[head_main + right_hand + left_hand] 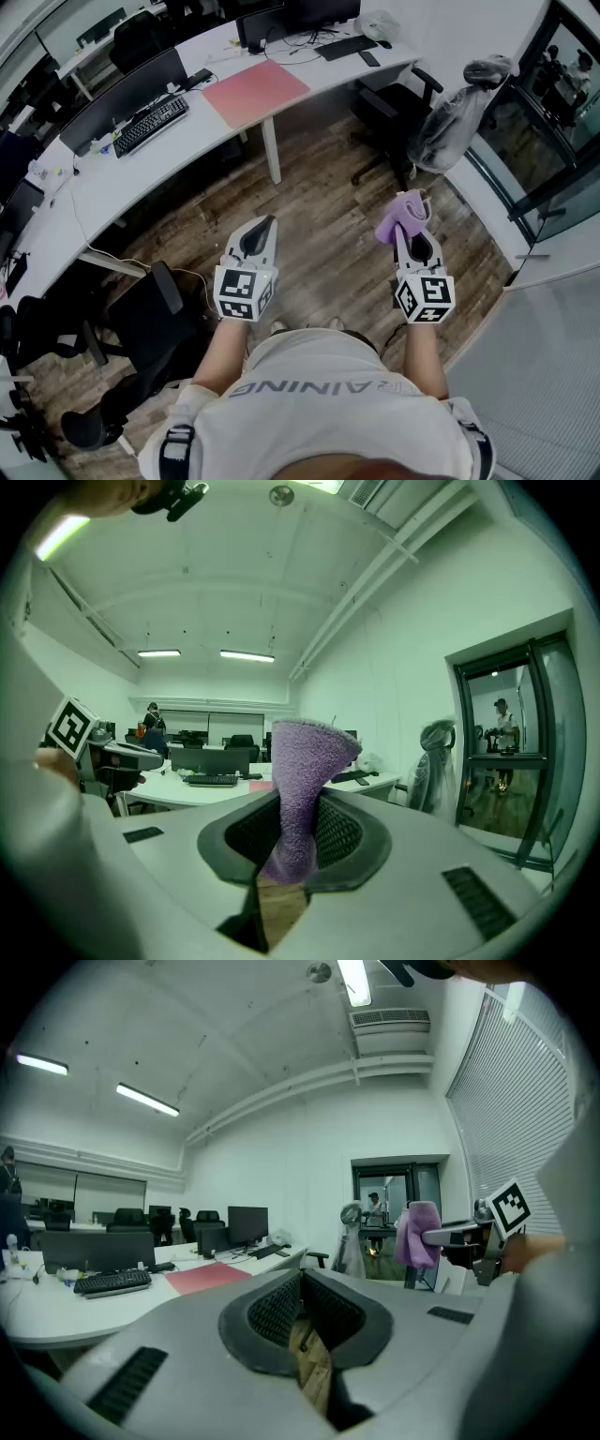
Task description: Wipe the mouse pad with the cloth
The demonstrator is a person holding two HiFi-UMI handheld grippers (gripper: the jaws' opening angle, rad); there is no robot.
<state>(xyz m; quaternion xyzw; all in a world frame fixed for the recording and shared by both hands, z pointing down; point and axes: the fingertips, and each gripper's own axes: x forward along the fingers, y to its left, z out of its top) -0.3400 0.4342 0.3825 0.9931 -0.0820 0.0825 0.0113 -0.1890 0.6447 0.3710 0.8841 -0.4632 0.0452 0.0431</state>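
Note:
A pink mouse pad [255,92] lies on the white desk [187,141] far ahead, also seen as a red sheet [206,1277] in the left gripper view. My right gripper [412,217] is shut on a purple cloth [401,217], which stands up between its jaws [305,780]. The cloth shows again at the right of the left gripper view [415,1234]. My left gripper [264,227] is shut with nothing in it [300,1297]. Both grippers are held over the wood floor, well short of the desk.
A keyboard [150,124] and monitors [122,98] sit on the desk left of the pad. Black office chairs [141,323] stand at my left and at the far right [398,108]. A plastic-covered chair [459,117] stands by the glass door.

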